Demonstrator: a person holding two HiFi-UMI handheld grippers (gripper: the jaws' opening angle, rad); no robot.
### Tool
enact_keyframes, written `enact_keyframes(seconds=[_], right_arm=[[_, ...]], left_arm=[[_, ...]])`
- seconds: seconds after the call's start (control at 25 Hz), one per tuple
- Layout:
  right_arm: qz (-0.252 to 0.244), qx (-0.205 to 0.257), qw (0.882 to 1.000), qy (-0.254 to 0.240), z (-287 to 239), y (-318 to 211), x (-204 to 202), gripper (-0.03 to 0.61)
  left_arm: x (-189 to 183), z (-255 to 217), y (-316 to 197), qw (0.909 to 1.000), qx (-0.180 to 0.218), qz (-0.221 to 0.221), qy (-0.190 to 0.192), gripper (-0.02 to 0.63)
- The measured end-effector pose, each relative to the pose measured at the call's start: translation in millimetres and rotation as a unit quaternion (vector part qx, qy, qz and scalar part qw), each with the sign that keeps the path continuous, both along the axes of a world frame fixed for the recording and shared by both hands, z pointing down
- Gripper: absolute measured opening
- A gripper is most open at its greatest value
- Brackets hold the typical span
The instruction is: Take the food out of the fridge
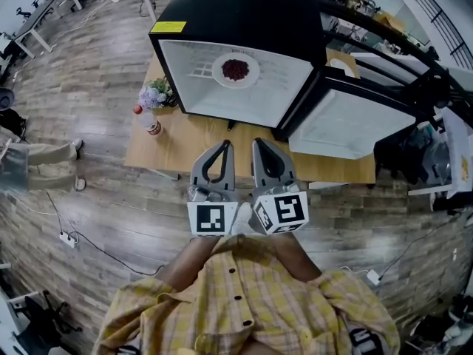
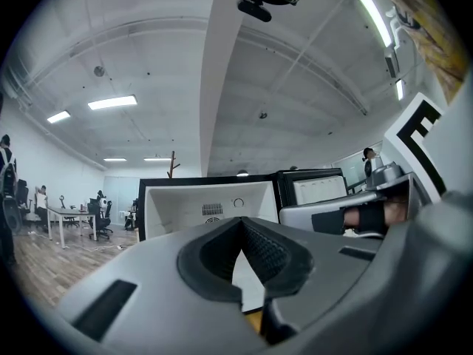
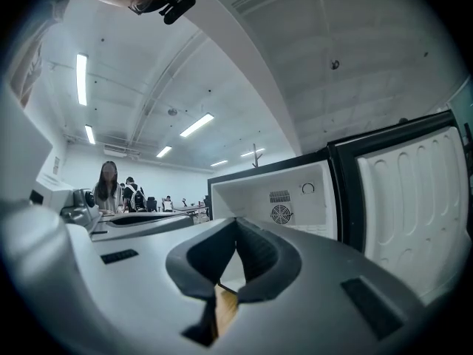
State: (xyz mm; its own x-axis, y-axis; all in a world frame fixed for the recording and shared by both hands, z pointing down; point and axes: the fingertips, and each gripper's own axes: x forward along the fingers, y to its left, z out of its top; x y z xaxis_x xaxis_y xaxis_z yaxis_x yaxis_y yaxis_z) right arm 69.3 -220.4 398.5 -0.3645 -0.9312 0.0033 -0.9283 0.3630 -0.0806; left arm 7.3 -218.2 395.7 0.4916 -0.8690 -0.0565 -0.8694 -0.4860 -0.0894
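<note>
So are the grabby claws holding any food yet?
No, nothing is held. The left gripper and right gripper are both shut with nothing between their jaws. The food sits on its plate inside the open fridge.

Black fridge (image 1: 244,6), white inside.
Dark red food (image 1: 236,70) on a white plate (image 1: 217,71); tan wooden table (image 1: 192,143); yellow checked shirt (image 1: 251,302).

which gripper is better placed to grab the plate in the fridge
Left, marginally: the left gripper lines up nearer the white plate of red food in the open black fridge; the right gripper sits toward its door. Both are shut and empty.
</note>
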Motion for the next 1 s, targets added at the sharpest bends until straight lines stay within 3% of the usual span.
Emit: enact_keyframes(seconds=[0.6, 0.88, 1.0], right_arm=[[-0.043, -0.011, 0.998, -0.048, 2, -54, 12, 0.008], [-0.045, -0.022, 0.997, -0.062, 11, -63, 16, 0.008], [-0.040, -0.031, 0.994, -0.100, 13, -70, 18, 0.008]], left_arm=[[9, -6, -47, 0.9986, 0.000, -0.048, -0.024, 0.008], [13, -2, -55, 0.9984, -0.002, -0.051, -0.026, 0.008], [14, -2, -62, 0.9988, 0.002, -0.042, -0.023, 0.008]])
